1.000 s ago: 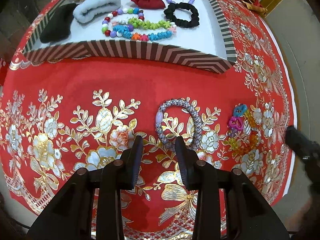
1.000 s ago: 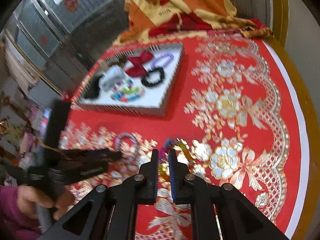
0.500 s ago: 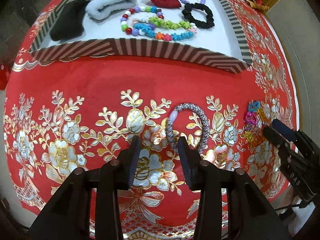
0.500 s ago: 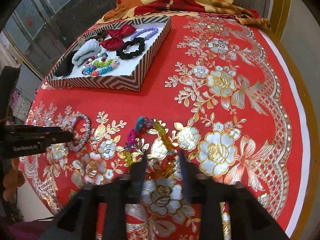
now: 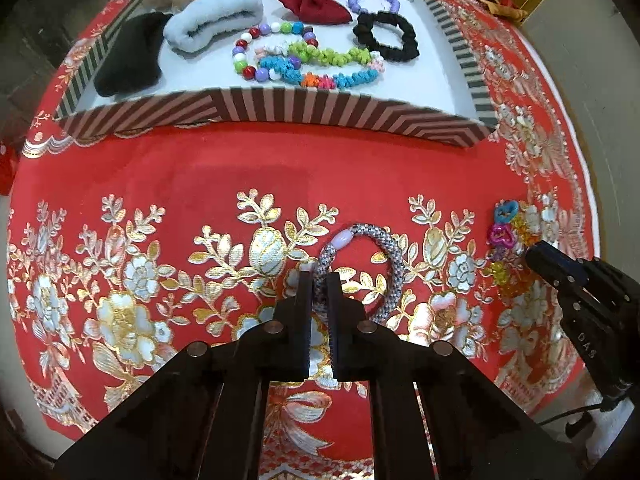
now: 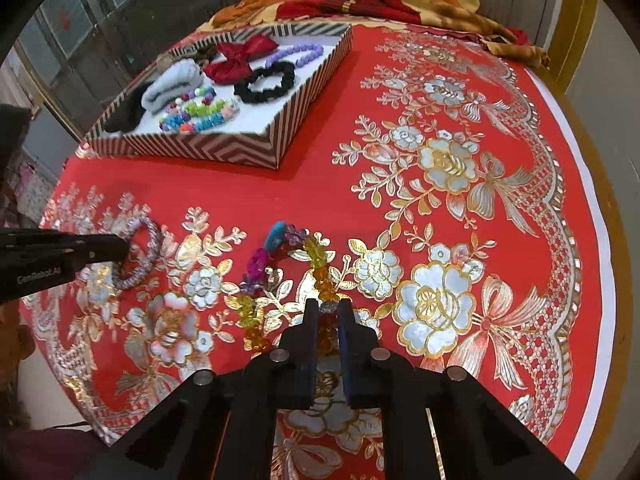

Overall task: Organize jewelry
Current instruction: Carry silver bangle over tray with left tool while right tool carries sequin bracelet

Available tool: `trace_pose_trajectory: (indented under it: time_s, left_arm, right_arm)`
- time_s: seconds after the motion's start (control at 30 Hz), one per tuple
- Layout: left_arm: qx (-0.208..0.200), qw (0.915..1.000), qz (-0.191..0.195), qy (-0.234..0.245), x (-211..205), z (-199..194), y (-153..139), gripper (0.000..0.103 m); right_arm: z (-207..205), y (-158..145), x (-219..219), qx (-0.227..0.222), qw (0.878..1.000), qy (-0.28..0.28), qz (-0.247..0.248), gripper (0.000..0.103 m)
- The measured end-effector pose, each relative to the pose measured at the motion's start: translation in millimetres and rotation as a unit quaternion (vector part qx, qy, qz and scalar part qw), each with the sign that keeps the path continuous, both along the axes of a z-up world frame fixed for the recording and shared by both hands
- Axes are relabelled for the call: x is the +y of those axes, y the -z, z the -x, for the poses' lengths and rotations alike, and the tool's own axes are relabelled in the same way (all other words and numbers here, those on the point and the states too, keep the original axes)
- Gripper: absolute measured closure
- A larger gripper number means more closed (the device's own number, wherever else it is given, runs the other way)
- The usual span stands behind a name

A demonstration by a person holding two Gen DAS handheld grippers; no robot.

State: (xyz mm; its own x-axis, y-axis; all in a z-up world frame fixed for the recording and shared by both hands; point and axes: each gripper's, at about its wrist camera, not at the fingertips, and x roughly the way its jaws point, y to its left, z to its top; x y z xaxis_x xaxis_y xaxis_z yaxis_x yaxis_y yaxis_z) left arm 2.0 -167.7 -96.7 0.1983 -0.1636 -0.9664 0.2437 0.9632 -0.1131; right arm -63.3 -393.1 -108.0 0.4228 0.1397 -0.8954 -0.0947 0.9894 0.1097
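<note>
Left-wrist view first: a red tablecloth [image 5: 224, 176] with raised gold-and-silver embroidery covers the table, a grippy, uneven fabric. At 12 o'clock sits the striped tray [image 5: 280, 110], stiff card with low walls and a smooth white floor, holding soft scrunchies, a fabric bow and bead strings. Near centre lies the grey woven bracelet [image 5: 394, 264], a rope-like ring with one pale bead; it looks light, springy and not fragile. The left gripper [image 5: 319, 292] has its fingers pinched on the ring's near left arc, a sound place to hold since the cord should compress slightly rather than slip. At 3 o'clock, the beaded bracelet [image 6: 318, 264] of clear, hard, probably slick beads lies loose and floppy; the right gripper [image 6: 328, 316] has its fingers narrowed around the near end, though whether they actually clamp it I cannot tell.
</note>
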Motion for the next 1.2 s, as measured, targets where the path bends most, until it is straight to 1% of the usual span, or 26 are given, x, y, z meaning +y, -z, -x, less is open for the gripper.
trace_pose_trajectory:
  time_s: [0.23,0.4,0.57,0.67,0.9,1.03,1.2]
  left_arm:
    - [-0.037,0.9991,0.021,-0.003,26,-4,-41,0.098]
    - [-0.058,0.9979,0.028,-0.008,37,-9,-65,0.098]
    - [-0.077,0.9965,0.022,-0.021,47,-21,-83,0.098]
    - [-0.097,0.9949,0.007,-0.026,52,-29,-91,0.098]
    - [-0.119,0.9919,-0.014,-0.040,65,-49,-96,0.098]
    - [-0.120,0.9915,-0.021,-0.045,74,-63,-94,0.098]
    - [-0.114,0.9918,-0.027,-0.050,84,-83,-88,0.098]
  right_arm:
    - [6,-53,0,-0.051,0.998,0.000,-0.040,0.094]
    - [1,-86,9,-0.082,0.996,-0.010,-0.041,0.094]
    - [-8,-109,15,-0.099,0.994,-0.020,-0.039,0.094]
    - [-15,-118,19,-0.107,0.993,-0.027,-0.036,0.094]
    - [-42,-132,40,-0.118,0.991,-0.045,-0.037,0.094]
    - [-59,-134,53,-0.116,0.991,-0.055,-0.036,0.094]
    - [-83,-128,72,-0.108,0.991,-0.066,-0.043,0.094]
